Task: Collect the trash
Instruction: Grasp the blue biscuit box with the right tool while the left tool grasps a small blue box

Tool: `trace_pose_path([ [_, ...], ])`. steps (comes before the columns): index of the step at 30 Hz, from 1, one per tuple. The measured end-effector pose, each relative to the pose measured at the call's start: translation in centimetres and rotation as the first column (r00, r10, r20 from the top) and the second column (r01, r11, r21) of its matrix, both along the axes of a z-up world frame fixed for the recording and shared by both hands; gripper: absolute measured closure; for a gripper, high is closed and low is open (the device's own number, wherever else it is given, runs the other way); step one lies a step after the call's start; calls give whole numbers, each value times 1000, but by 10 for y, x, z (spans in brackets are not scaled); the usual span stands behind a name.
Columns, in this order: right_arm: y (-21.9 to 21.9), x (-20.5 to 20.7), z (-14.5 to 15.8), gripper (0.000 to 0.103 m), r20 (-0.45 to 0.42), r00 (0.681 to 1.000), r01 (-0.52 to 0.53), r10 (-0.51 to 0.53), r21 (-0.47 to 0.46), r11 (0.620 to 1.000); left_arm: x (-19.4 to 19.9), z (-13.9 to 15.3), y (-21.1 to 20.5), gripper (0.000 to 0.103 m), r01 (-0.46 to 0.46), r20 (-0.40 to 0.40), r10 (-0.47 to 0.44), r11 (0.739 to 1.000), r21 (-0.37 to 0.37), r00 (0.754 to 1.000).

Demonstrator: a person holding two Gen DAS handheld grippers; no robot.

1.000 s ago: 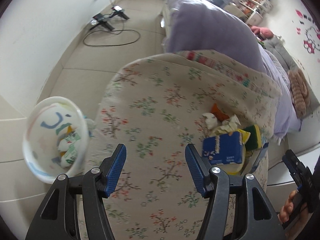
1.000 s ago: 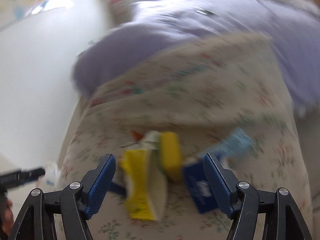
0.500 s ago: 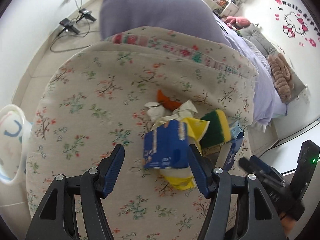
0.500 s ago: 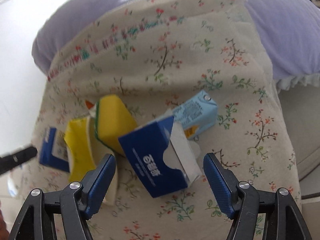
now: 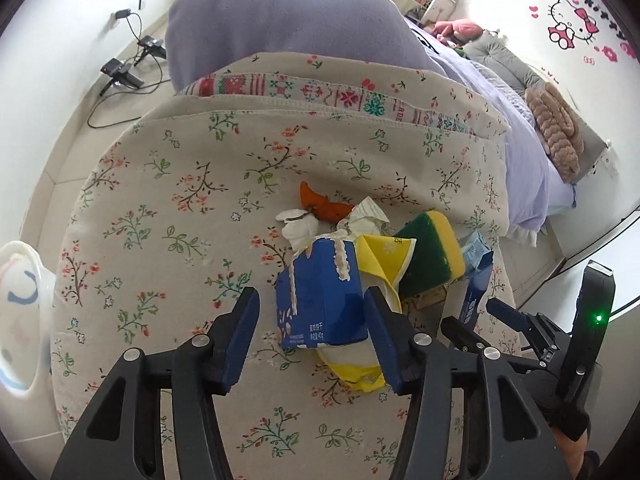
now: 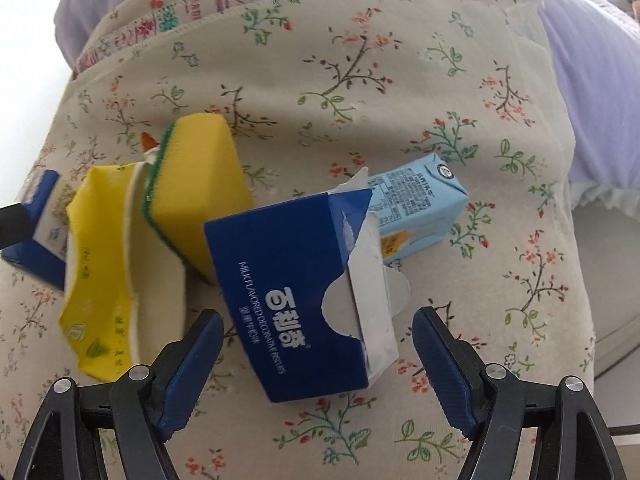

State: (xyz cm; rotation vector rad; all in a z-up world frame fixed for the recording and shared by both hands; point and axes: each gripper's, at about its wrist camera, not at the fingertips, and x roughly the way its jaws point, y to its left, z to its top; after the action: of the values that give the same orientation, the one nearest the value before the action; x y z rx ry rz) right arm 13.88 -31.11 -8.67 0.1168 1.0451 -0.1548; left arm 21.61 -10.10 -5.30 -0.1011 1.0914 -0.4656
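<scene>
A pile of trash lies on a floral blanket (image 5: 180, 200). My left gripper (image 5: 311, 293) is closing around a blue snack box (image 5: 320, 300). Its right pad sits at the box's edge and the left pad stands clear. Behind the box lie a yellow wrapper (image 5: 380, 256), a green-and-yellow sponge (image 5: 432, 252), crumpled white paper (image 5: 304, 228) and an orange scrap (image 5: 320, 204). My right gripper (image 6: 318, 314) hangs low over a dark blue biscuit box (image 6: 296, 300). Its jaws are opening and touch nothing. A light blue milk carton (image 6: 416, 208) lies behind that box.
A white bin (image 5: 20, 312) stands on the floor off the blanket's left edge. A lavender pillow (image 5: 280, 20) lies at the far end. Cables and small devices (image 5: 120, 68) sit on the floor by the wall. The blanket drops off on the right.
The left gripper swung from beside the white bin to the trash pile and now straddles the blue snack box with narrower jaws. The right gripper sank toward the dark blue biscuit box.
</scene>
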Motion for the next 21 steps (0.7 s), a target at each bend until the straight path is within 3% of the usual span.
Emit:
trace_pose_path([
  [5, 8, -2, 2, 23, 4, 1000, -17, 17, -12, 1000, -2, 0, -5, 37, 16, -5, -16, 1000, 24, 1000],
  [8, 7, 2, -2, 50, -19, 1000, -5, 5, -29, 1000, -4, -1, -10, 33, 43, 9, -44, 998, 41, 999],
  [12, 3, -3, 1, 51, 2, 1000, -4, 4, -21, 1000, -4, 2, -7, 34, 35, 3, -35, 999, 26, 999],
  [16, 4, -12, 24, 51, 73, 997, -1, 1, 2, 1000, -5, 7, -3, 34, 41, 9, -41, 999, -5, 999],
  [21, 11, -14, 38, 51, 118, 993, -11, 9, 22, 1000, -1, -1, -3, 34, 24, -8, -24, 999, 22, 1000],
])
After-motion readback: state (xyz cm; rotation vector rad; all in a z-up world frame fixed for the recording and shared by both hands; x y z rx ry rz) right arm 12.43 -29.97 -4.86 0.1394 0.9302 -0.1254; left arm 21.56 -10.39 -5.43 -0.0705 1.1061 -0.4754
